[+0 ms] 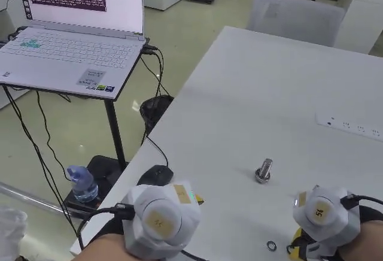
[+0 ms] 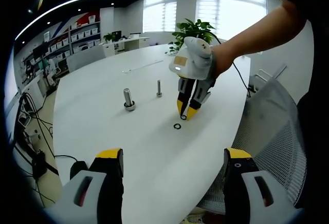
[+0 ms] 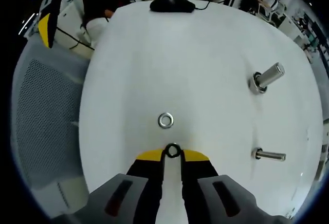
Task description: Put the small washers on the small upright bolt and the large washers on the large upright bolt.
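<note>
The large bolt is thick, silvery metal, standing upright on its head with a washer-like collar at its base, well in from the near edge of the white bench. The small bolt is thinner and also upright on its head, near the large one but apart from it. A loose washer, a small silver ring, lies flat on the bench towards its near edge. Just beside it, a second washer of similar size is pinched on edge between the tips of the right hand-held gripper.
</note>
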